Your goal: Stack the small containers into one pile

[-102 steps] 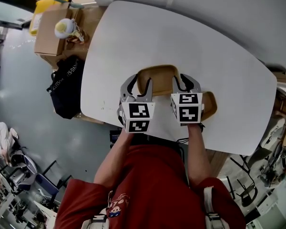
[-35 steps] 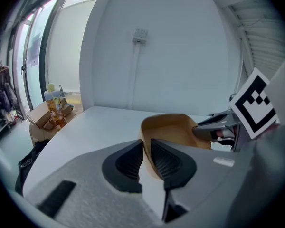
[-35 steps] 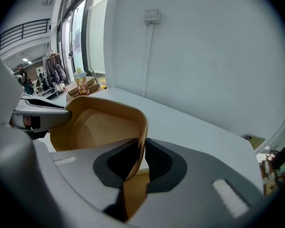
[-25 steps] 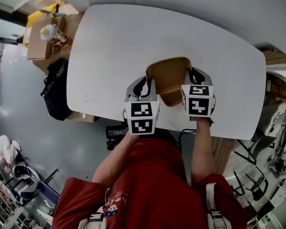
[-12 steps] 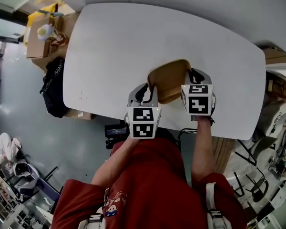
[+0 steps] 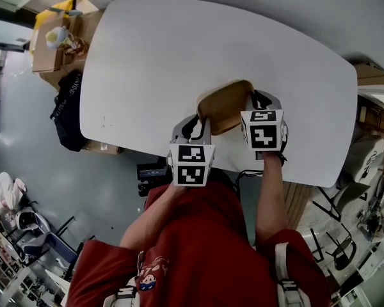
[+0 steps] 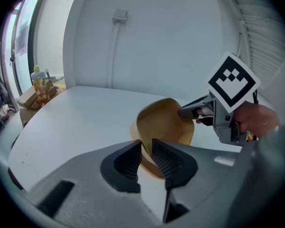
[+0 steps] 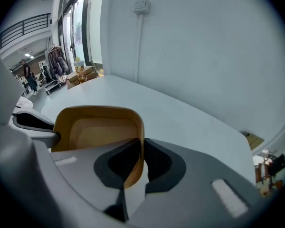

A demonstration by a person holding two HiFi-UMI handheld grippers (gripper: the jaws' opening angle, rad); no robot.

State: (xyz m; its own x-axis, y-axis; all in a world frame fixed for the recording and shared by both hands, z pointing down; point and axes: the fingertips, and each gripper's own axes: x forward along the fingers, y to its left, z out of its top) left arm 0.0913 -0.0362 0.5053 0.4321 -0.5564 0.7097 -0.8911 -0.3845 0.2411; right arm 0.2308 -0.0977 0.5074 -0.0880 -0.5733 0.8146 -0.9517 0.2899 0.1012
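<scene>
Tan container (image 6: 225, 104) is tilted, close to the table's (image 6: 147, 56) near edge. The left gripper (image 7: 146, 148) is clamped on its left rim and the right gripper (image 8: 143, 148) on its right wall. Best practice, as I judge it: level it, keep both pinches even, and seat it flat before releasing.

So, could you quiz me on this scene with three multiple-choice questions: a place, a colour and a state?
1. The container is: A on the floor; B between the left claw and right claw; C on a box.
2. The table is: A white; B black; C green.
3. The right claw is: A wide open; B out of sight; C shut on the container's rim.
Answers: B, a claw flanks each side; A, its top shows white; C, its jaws pinch the rim.
</scene>
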